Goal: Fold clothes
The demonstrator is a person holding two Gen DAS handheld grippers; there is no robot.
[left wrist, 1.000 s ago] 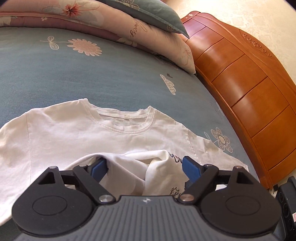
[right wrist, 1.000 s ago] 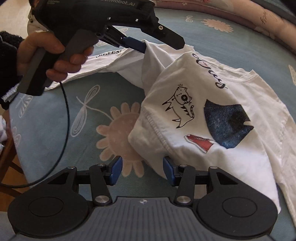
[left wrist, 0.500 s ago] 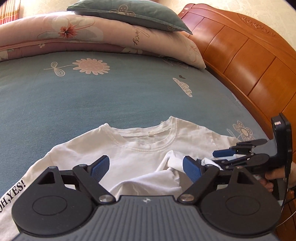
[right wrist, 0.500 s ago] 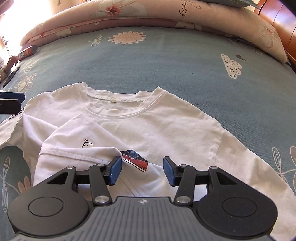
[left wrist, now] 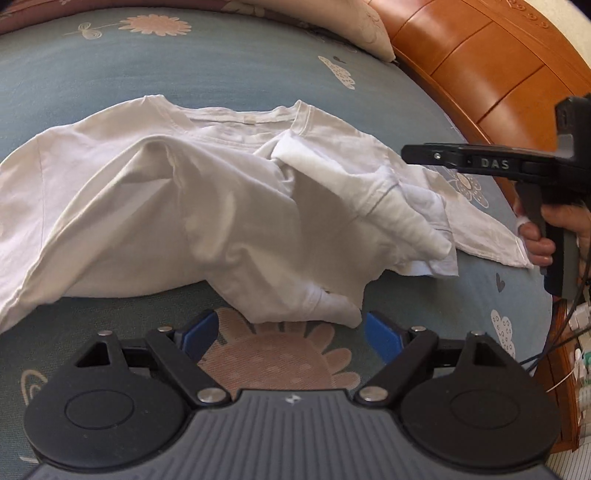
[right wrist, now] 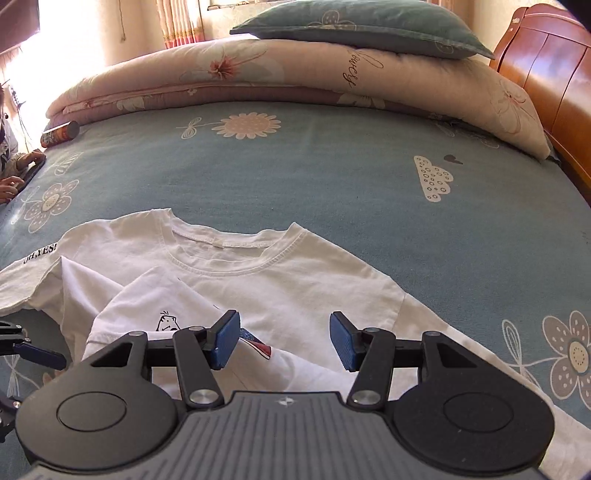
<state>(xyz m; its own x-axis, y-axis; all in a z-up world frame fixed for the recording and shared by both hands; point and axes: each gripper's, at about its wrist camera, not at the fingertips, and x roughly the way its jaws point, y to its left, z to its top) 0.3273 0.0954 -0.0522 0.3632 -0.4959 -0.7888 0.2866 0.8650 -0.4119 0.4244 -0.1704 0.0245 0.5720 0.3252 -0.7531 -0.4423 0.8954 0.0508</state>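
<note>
A white T-shirt (left wrist: 207, 206) lies on the blue flowered bed, its hem folded loosely up over the chest and bunched in a hump. It also shows in the right wrist view (right wrist: 295, 280), collar away from me, with a cartoon print on the folded part. My left gripper (left wrist: 291, 334) is open and empty, just short of the shirt's near edge. My right gripper (right wrist: 284, 341) is open and empty, over the folded lower part of the shirt. The right gripper also shows in the left wrist view (left wrist: 424, 157), above the shirt's right sleeve.
A folded quilt (right wrist: 295, 77) with a green pillow (right wrist: 362, 26) lies along the far side of the bed. A wooden headboard (left wrist: 491, 66) runs along the right. A can (right wrist: 61, 133) lies at the far left edge. Cables and small things (left wrist: 580, 332) sit beyond the bed's right edge.
Both grippers have let go of the hem and drawn back toward me. The shirt's lower part now lies folded and bunched over its upper part.
</note>
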